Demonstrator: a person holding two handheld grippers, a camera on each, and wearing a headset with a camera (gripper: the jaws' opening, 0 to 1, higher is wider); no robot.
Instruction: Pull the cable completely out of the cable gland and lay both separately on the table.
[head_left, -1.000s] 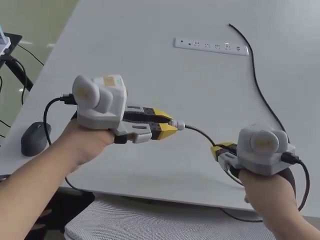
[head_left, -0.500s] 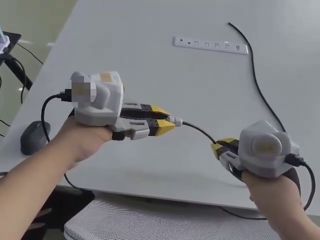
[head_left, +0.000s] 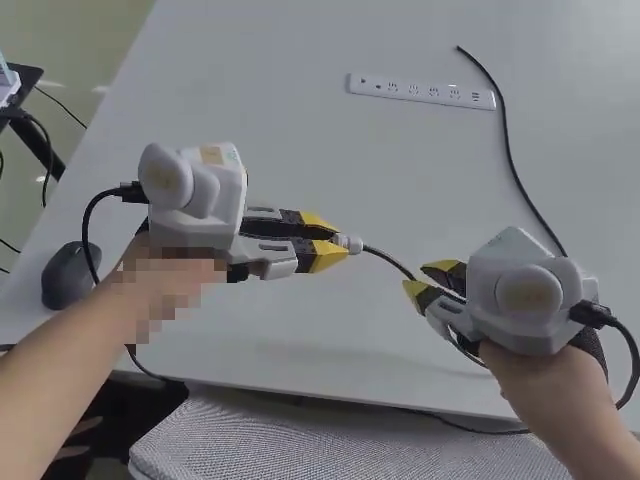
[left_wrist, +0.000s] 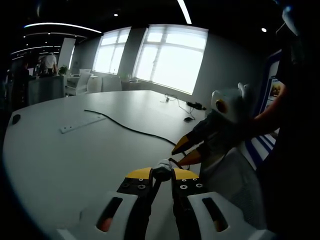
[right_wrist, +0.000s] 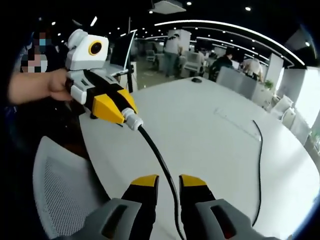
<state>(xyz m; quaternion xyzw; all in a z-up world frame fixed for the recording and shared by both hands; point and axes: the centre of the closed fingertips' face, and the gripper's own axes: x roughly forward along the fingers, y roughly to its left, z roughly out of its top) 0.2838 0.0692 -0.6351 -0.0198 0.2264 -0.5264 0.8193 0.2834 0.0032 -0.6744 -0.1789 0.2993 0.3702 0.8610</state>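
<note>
My left gripper (head_left: 335, 245) is shut on the small white cable gland (head_left: 351, 243), held above the table's near edge. A black cable (head_left: 390, 260) runs out of the gland toward my right gripper (head_left: 428, 280), whose yellow-tipped jaws stand apart. In the right gripper view the cable (right_wrist: 155, 150) passes through the gap of my right gripper (right_wrist: 169, 181) and leads up to the gland (right_wrist: 133, 120). In the left gripper view the gland (left_wrist: 161, 167) sits pinched at the tips of my left gripper (left_wrist: 161, 175), with the right gripper (left_wrist: 184, 151) just beyond.
A white power strip (head_left: 421, 93) lies at the far side of the grey table (head_left: 300, 130), with its black cord (head_left: 515, 160) trailing down the right. A dark mouse (head_left: 66, 275) sits at the left edge. A mesh chair (head_left: 300, 445) is below the near edge.
My right gripper's jaws have opened and let go of the cable. The left gripper still holds the gland and has barely moved.
</note>
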